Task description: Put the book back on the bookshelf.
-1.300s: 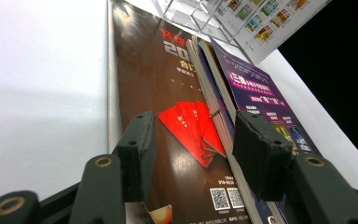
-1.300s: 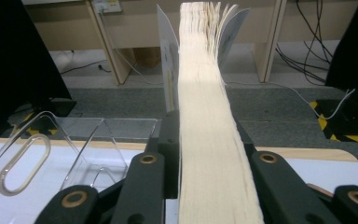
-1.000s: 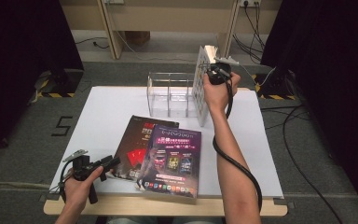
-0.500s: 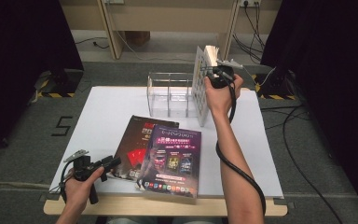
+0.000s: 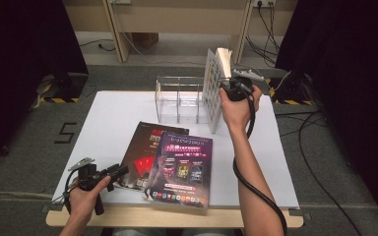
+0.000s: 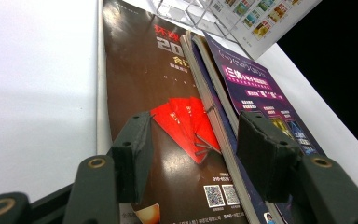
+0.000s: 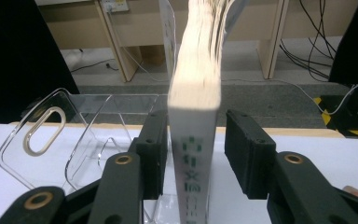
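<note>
While the thick book (image 7: 193, 140) stood upright in the right-hand end slot of the clear acrylic file rack (image 5: 179, 98), the right gripper (image 7: 193, 154) had just been opening, its jaws spread to either side of the spine with a gap showing on the one side, so the book appeared to be released rather than gripped. To finish this step well, I judged that the gripper should draw straight back along the spine without brushing it, since a tall book leaning in a light rack could tip. The left gripper (image 6: 191, 154) sat wide, holding nothing, low over the near edge of the dark brown magazine (image 6: 168, 116), which lay flat in front of the rack and partly under the purple magazine (image 6: 261, 93); that brown one looked the likely next pick. Everything rested on a white counter (image 5: 113, 123) with a wooden front edge; behind the rack were grey carpet, wooden desk legs, trailing cables and black curtains at both sides.
</note>
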A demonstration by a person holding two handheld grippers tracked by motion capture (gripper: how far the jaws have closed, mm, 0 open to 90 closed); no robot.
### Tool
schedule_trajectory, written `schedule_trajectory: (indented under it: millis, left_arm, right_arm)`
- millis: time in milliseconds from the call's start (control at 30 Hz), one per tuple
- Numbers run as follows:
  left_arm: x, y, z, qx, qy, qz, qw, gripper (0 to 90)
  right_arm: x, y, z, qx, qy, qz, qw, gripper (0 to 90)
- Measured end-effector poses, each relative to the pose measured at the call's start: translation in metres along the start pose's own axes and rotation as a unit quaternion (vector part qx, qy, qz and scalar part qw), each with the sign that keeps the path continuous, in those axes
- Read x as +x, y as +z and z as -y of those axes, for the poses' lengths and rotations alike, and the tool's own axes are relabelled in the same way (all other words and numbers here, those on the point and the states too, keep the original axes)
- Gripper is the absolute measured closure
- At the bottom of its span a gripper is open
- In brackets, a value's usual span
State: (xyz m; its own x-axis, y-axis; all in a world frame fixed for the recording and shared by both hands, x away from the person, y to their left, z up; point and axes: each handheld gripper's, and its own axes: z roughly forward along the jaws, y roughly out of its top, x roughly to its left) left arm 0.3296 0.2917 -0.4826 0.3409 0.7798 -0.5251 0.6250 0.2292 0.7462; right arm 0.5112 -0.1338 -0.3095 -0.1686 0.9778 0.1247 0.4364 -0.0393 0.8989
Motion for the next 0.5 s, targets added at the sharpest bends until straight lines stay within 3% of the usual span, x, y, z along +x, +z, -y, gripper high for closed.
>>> schedule_trajectory:
  millis: [500]
  left_arm:
    - [-0.002,0.001,0.0,0.003,0.003,0.004,1.0,44.2]
  right_arm:
    - [-0.005,-0.023,0.021,0.014,0.019,-0.021,0.9995,60.0]
